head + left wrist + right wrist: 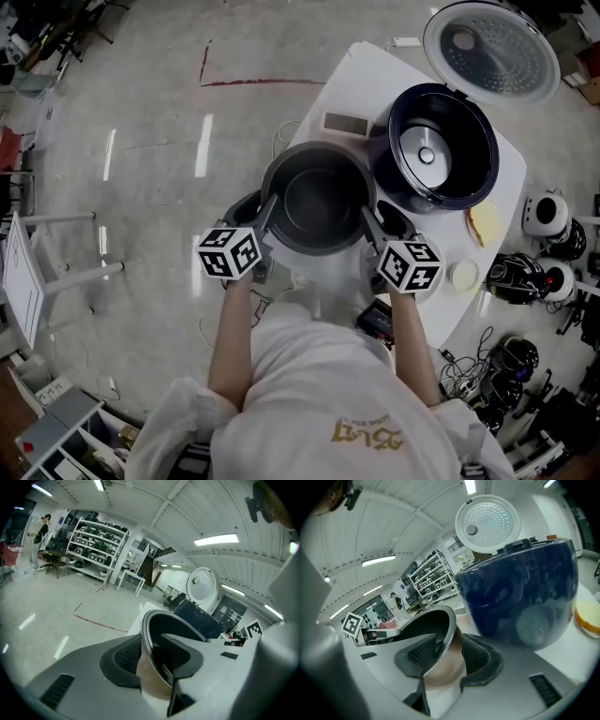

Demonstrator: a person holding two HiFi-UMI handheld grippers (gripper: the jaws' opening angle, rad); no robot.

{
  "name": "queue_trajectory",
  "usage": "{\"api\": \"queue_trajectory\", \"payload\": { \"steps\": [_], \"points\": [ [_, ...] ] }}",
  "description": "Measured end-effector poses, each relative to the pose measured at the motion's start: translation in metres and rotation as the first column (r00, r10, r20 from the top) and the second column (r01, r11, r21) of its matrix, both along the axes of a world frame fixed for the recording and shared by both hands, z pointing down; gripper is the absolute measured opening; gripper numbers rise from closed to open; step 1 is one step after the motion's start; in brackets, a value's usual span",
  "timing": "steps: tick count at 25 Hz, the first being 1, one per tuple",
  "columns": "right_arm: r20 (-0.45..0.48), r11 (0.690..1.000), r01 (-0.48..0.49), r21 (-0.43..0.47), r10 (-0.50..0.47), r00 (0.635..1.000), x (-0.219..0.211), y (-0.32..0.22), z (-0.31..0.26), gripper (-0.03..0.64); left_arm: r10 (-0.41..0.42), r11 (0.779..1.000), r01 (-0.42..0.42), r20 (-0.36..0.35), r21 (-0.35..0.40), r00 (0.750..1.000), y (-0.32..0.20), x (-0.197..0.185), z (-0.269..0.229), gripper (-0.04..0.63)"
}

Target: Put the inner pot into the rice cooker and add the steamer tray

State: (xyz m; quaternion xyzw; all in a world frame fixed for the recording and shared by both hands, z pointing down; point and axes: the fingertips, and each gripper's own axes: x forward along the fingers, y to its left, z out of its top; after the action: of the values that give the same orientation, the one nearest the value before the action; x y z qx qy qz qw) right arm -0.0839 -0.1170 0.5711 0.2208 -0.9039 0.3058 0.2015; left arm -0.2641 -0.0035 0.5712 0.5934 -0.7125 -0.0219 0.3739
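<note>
1. Pinching the left rim of the inner pot (317, 202) with the left gripper (269, 208), one jaw outside the wall and one inside, pads pressed on it.
2. Clamping the right rim the same way with the right gripper (367, 220).
3. Holding the pot upright and empty, just near and left of the rice cooker (398, 173), at the near left edge of the white table (361, 80); hard to tell whether resting there or lifted clear.
4. Facing a cooker ready to take it: lid (492, 47) thrown back on the far side, cavity bare down to the heating plate (427, 155).
5. Judged early in the job: grasp made on both sides, pot not yet lowered in.
6. Left to do: carrying the pot right and far over the opening, sinking it in, then adding the steamer tray, not to be picked out in any view.
</note>
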Motion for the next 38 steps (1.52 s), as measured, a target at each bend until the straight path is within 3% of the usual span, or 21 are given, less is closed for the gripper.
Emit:
{"api": "queue_trajectory", "payload": {
  "steps": [8, 23, 38],
  "points": [
    [0.009, 0.999, -0.007, 0.033, 0.007, 1.000, -0.007, 0.002, -0.001, 0.124, -0.027, 1.000, 0.027, -0.009, 0.003, 1.000, 0.002, -0.002, 0.002, 0.116],
    [0.063, 0.990, -0.096, -0.101, 0.102, 0.993, 0.001, 0.007, -0.004, 0.081, -0.091, 0.995, 0.094, -0.087, 0.025, 0.992, 0.011, 0.002, 0.001, 0.092],
    [0.111, 0.981, -0.173, -0.089, 0.183, 0.977, 0.017, 0.030, -0.030, 0.060, -0.068, 0.994, 0.081, -0.154, 0.079, 0.986, 0.027, 0.009, -0.011, 0.081]
  ]
}}
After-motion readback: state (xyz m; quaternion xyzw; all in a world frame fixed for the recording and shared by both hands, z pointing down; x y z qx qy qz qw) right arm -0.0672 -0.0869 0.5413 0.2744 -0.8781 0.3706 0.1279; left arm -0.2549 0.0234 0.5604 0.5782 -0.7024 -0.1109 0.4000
